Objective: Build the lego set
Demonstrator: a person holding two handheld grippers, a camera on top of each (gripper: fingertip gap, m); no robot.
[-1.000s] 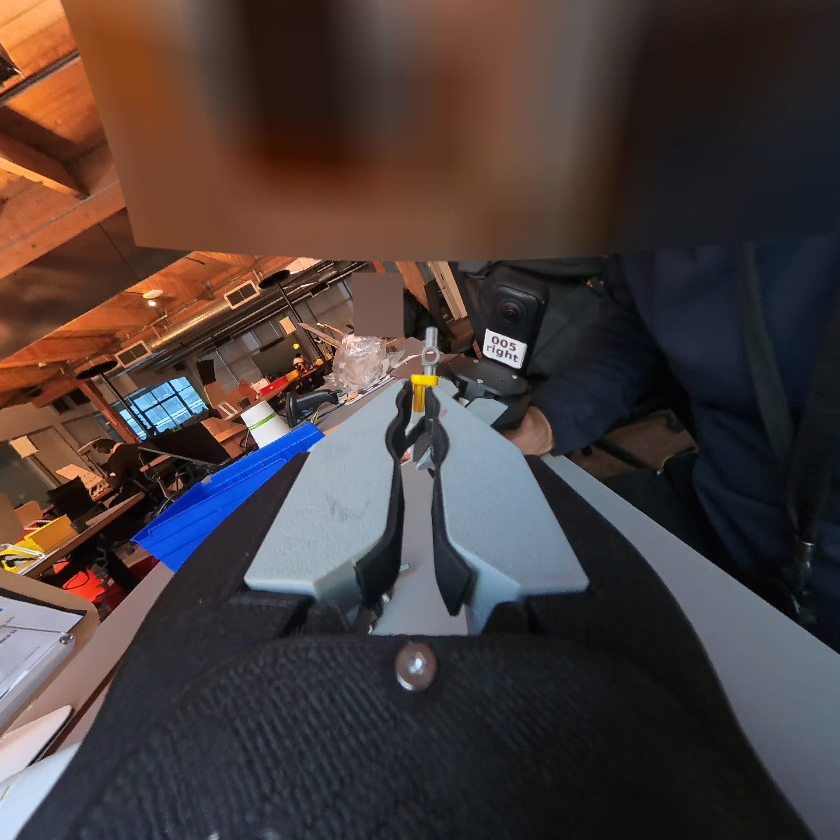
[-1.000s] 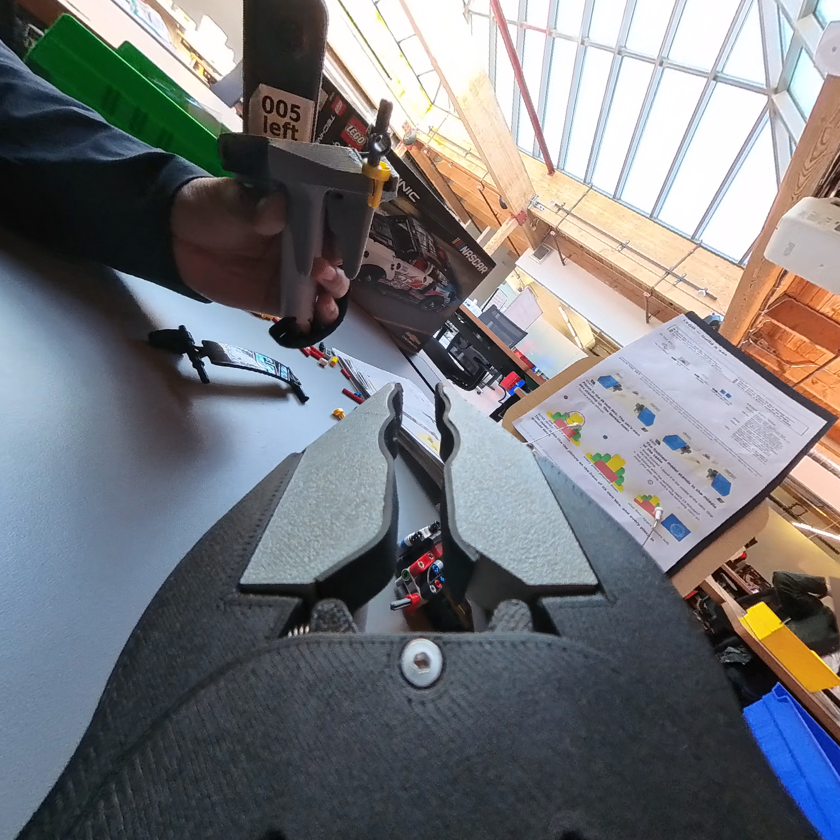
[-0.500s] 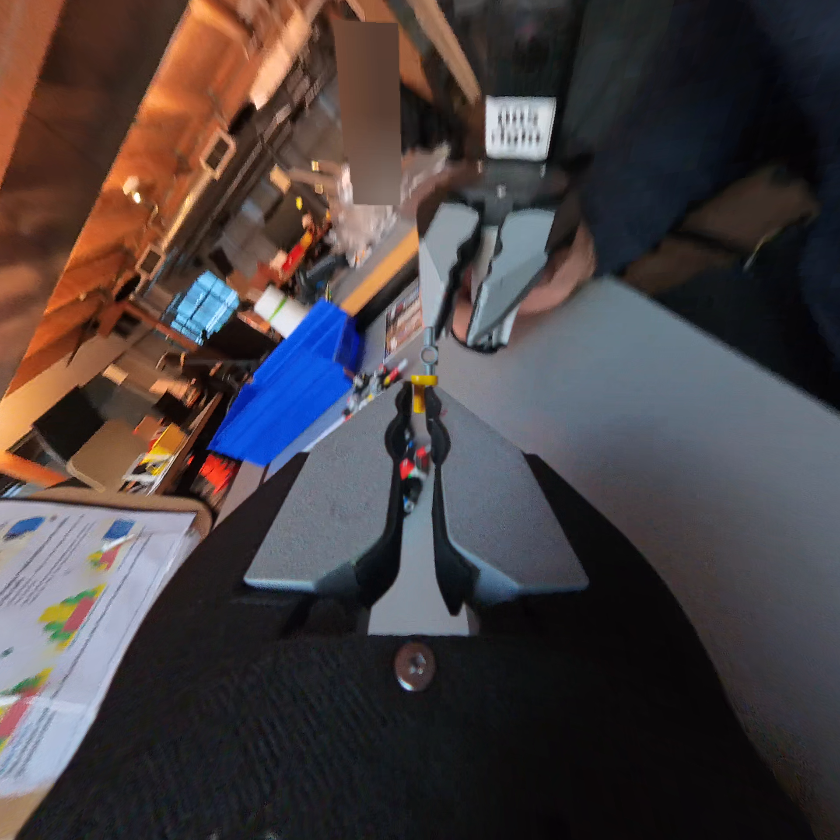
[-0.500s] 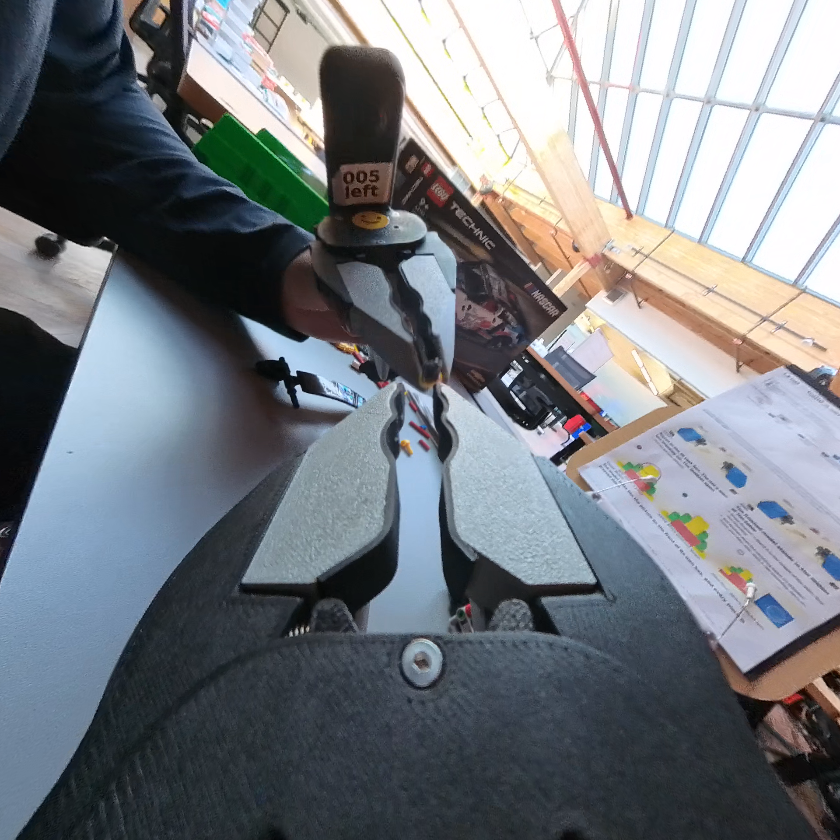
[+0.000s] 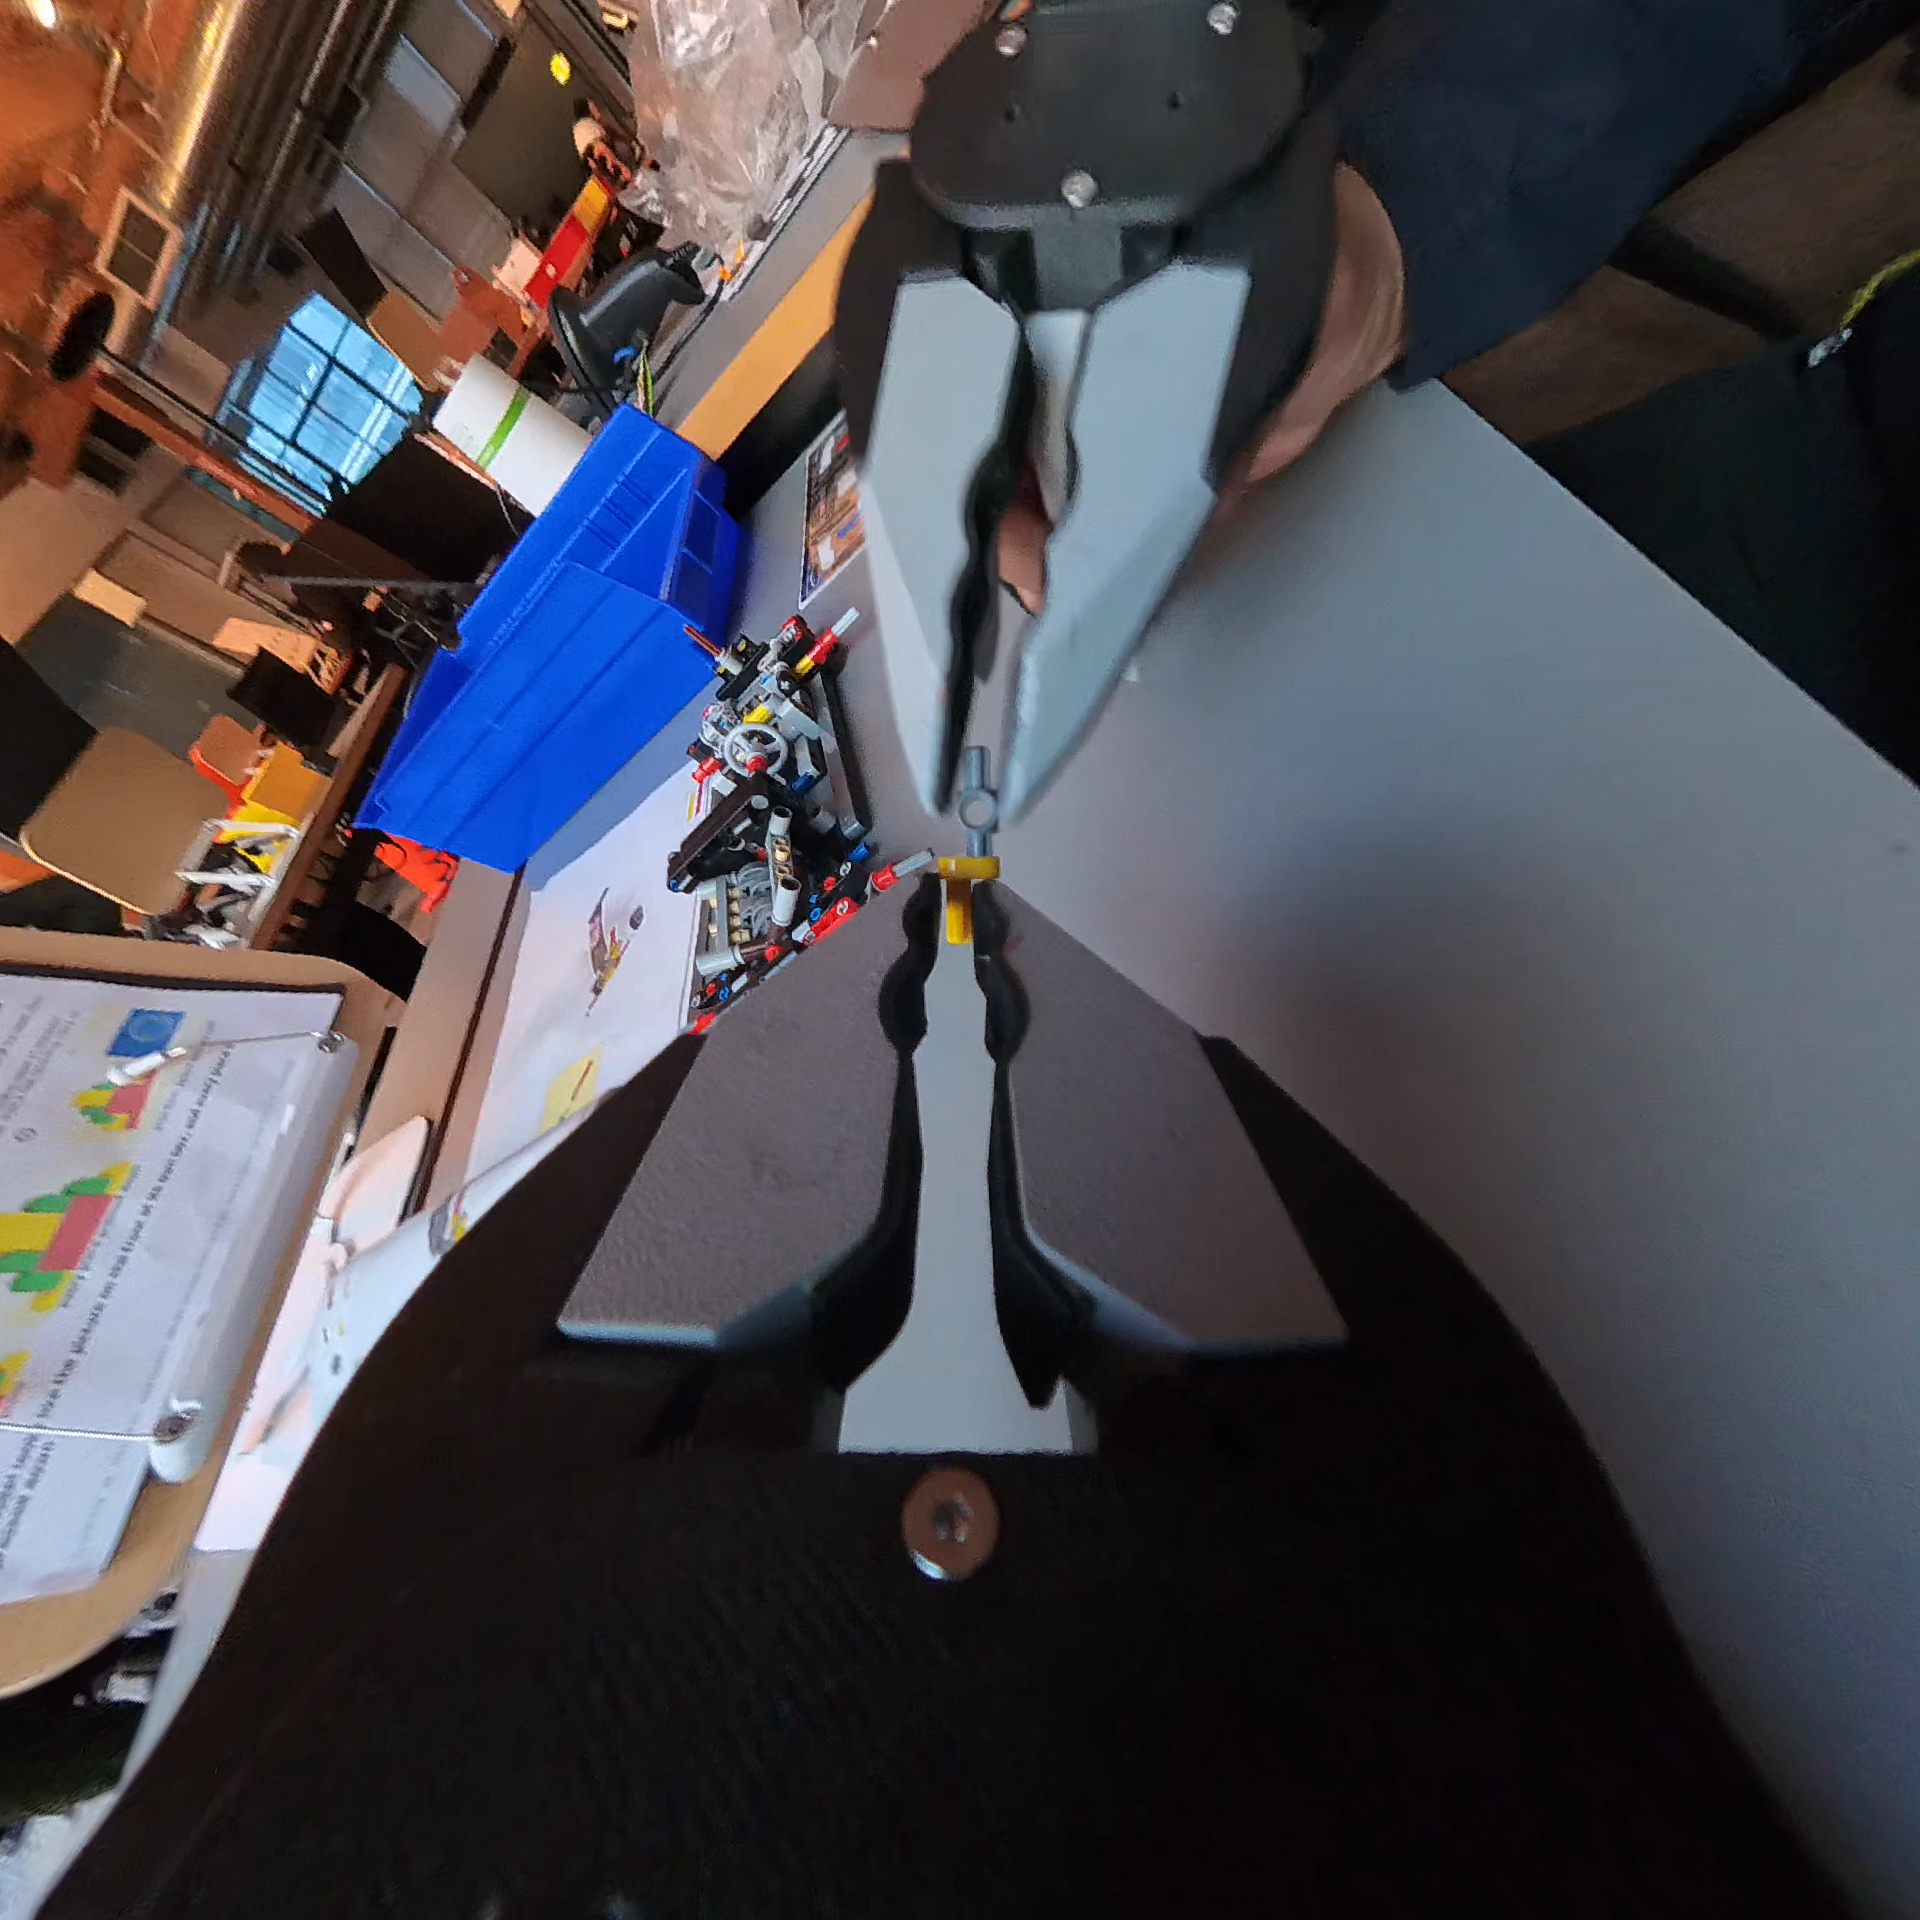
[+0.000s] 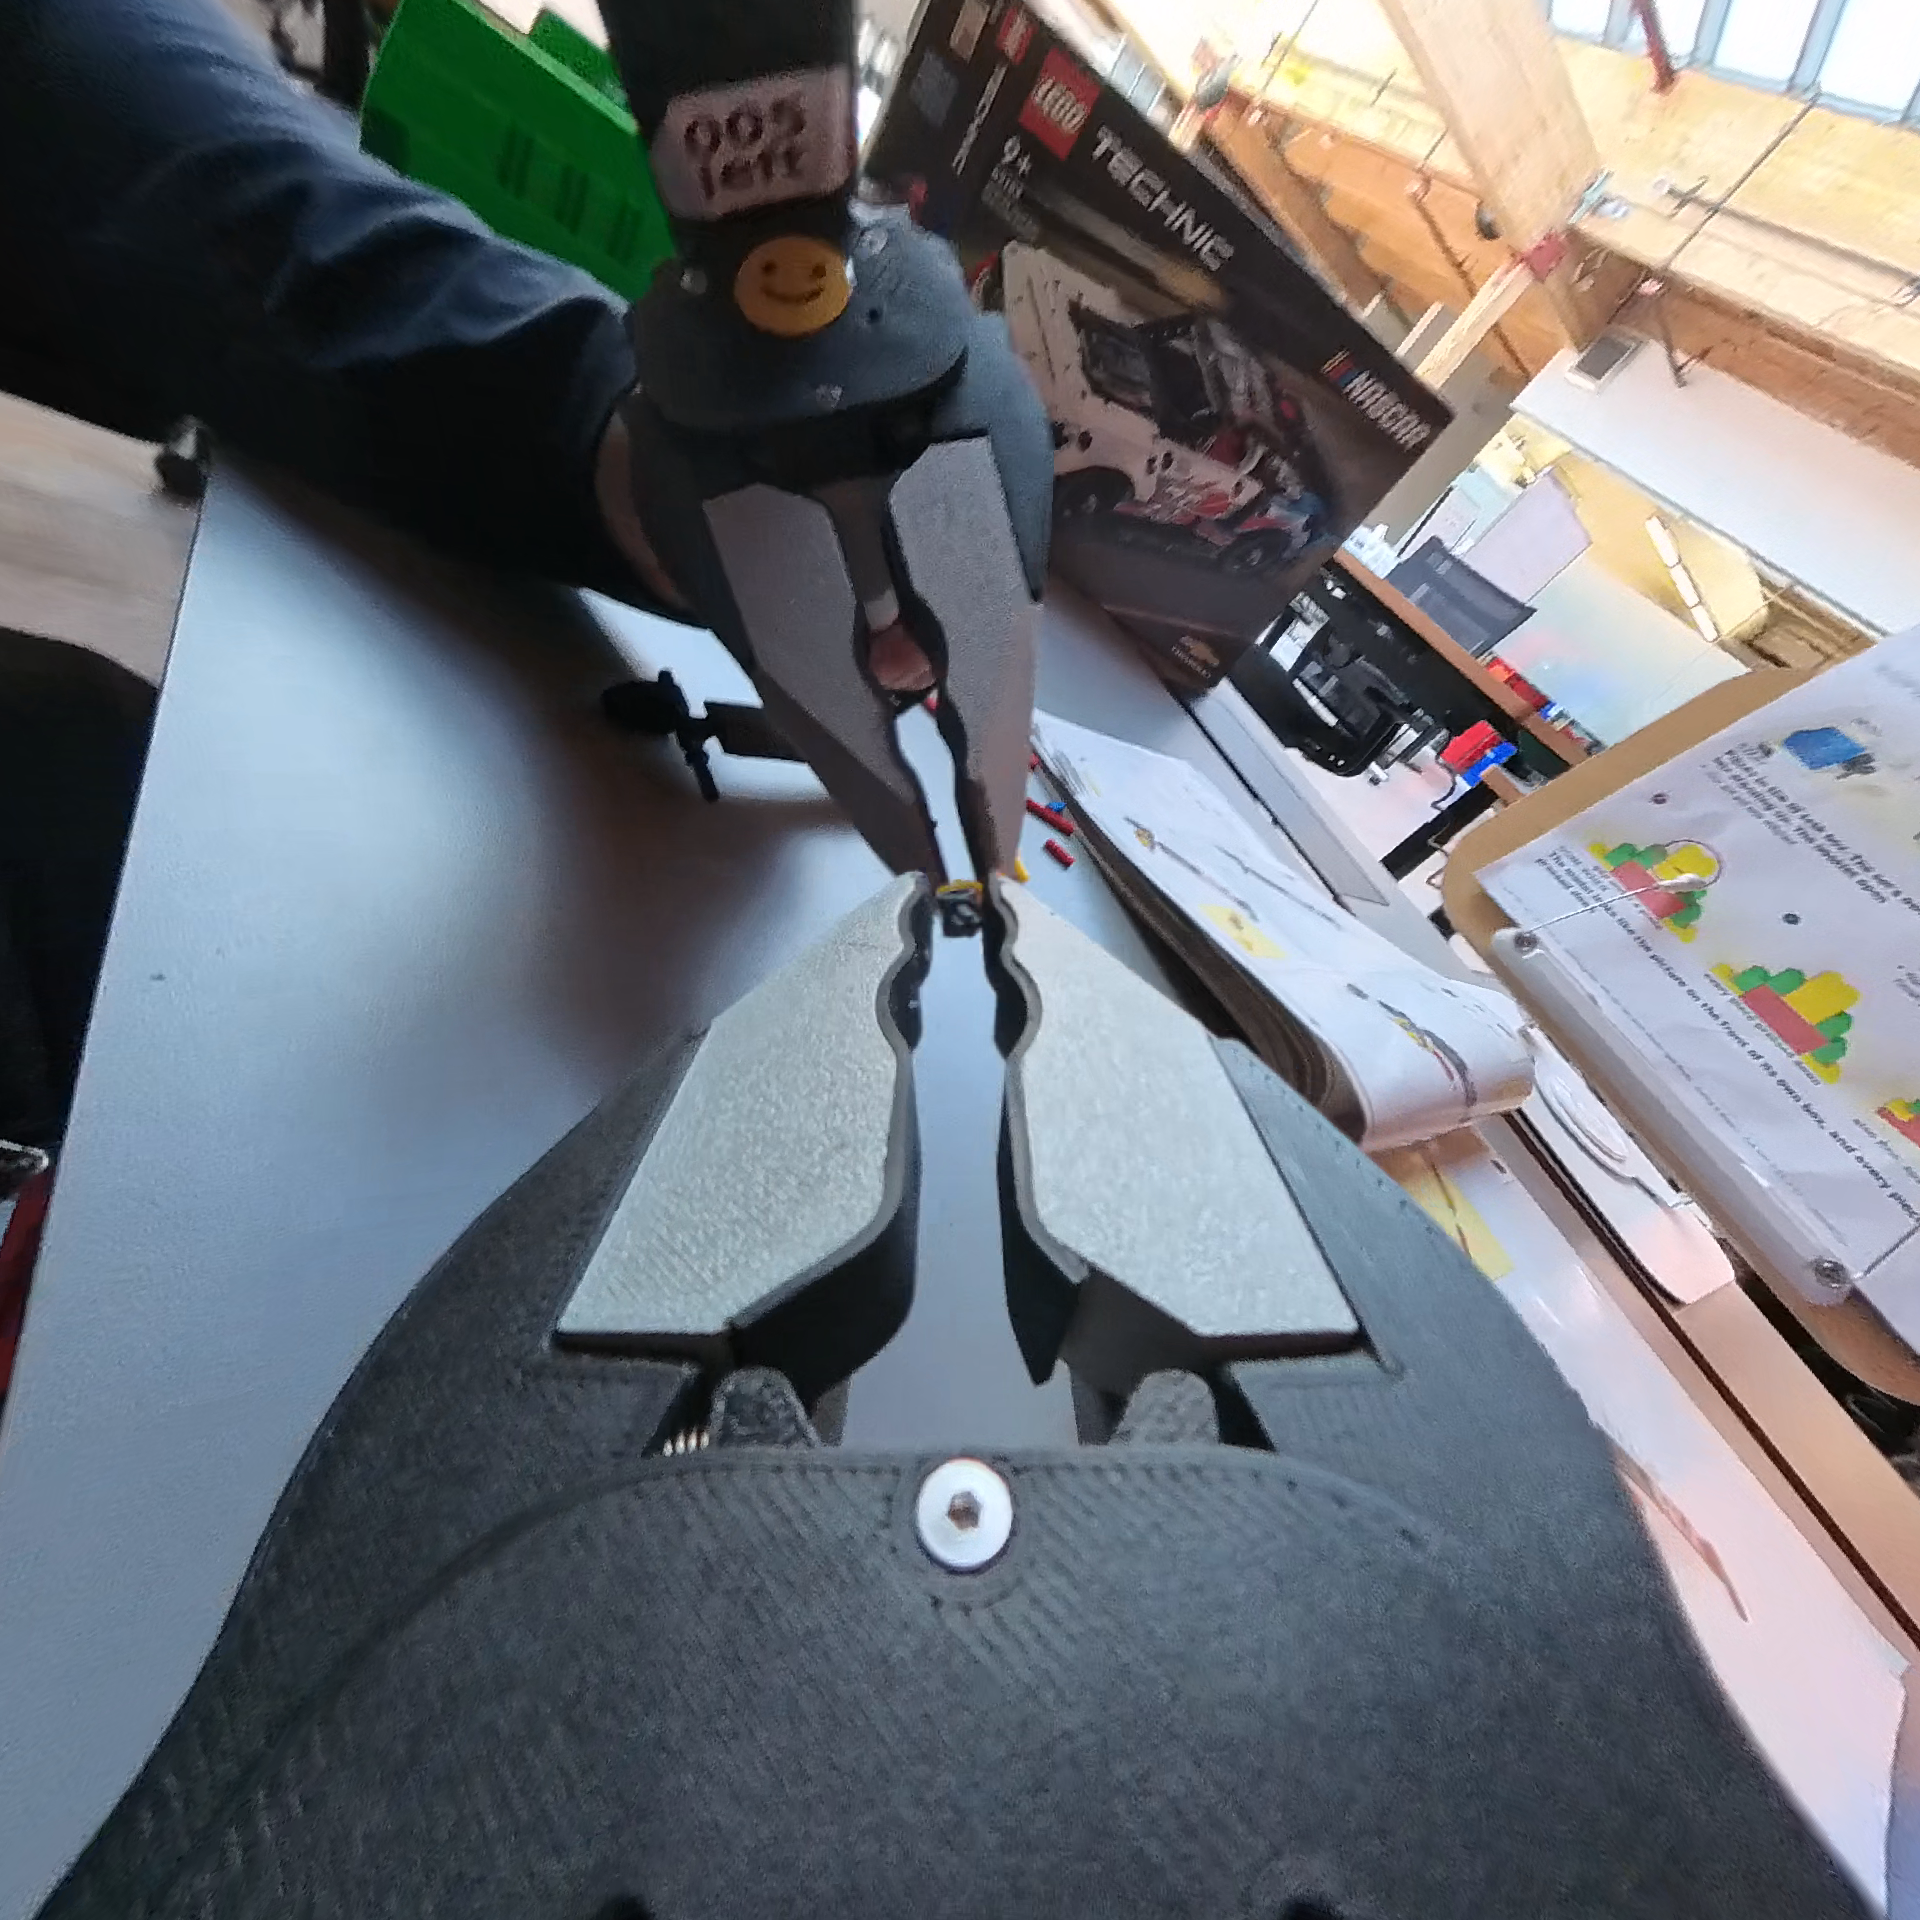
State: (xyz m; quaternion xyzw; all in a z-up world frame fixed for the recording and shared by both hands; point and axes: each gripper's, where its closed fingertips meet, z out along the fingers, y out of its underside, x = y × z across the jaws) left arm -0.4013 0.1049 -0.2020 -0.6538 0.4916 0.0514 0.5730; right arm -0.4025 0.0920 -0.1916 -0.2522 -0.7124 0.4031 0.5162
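My left gripper [image 5: 958,906] is shut on a short yellow pin [image 5: 957,914] with a flange at its tip. A small grey connector with a ring [image 5: 978,805] sticks out from that pin. My right gripper [image 5: 975,792] meets it tip to tip above the grey table [image 5: 1455,831]. Its fingertips flank the grey connector closely on both sides, with a thin gap at each pad. In the right wrist view the connector [image 6: 958,916] stands between my right gripper's [image 6: 958,906] tips, with the left gripper [image 6: 961,868] just beyond, held by a hand.
A part-built brick model [image 5: 764,790] lies on an instruction booklet [image 6: 1299,956], beside a blue bin [image 5: 561,665]. A set box [image 6: 1143,312], a green bin [image 6: 499,156], a black part [image 6: 675,717], loose red pieces [image 6: 1049,821] and a clipboard sheet [image 6: 1766,987] surround the table. Left and right tips are no more than a few centimetres apart.
Both grippers swung down and together until their tips met. The left kept its hold on the yellow pin. The right jaws narrowed around the grey connector.
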